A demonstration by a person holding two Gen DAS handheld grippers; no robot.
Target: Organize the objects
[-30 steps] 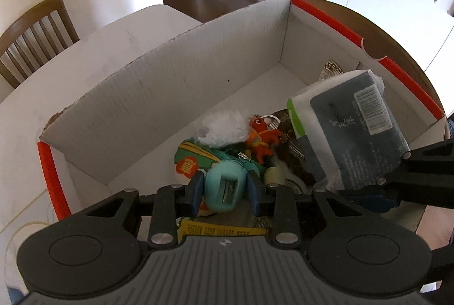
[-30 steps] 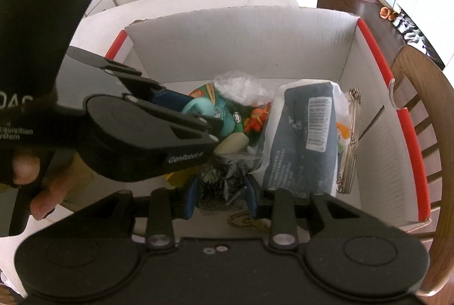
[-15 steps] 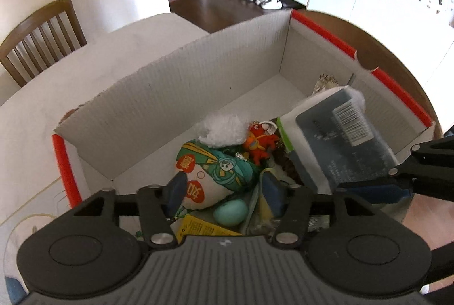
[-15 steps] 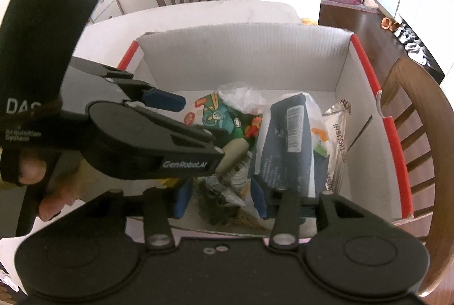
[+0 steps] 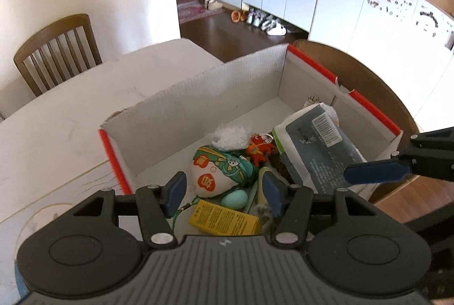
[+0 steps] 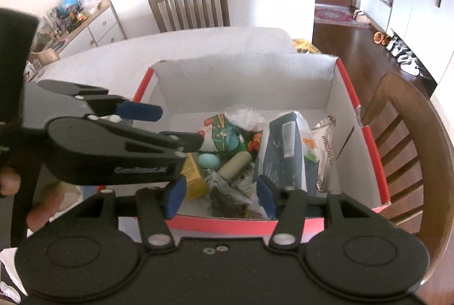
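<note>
Two tools are hovering above the white cardboard box with red-taped rims (image 5: 198,103), the left tool (image 5: 224,193) and the right tool (image 6: 221,197) each standing with jaws apart and nothing between them. The right tool's jaws have just been opening; the left tool's jaws opened earlier in the same moment. Everything gathered is lying inside the box, heaped toward its near end: a small teal egg-shaped toy (image 5: 233,197), a printed fabric pouch in white, green and orange (image 5: 218,170), a yellow printed carton (image 5: 224,218), a dark grey-blue packet with a barcode label (image 5: 320,149), a small red-orange figure (image 5: 256,149) and a tuft of white fluff (image 5: 231,136). The pale surface (image 5: 71,117) around the box is showing no loose items in either view, so the sorting is looking close to finished, perhaps only needing tidying of the heap.
</note>
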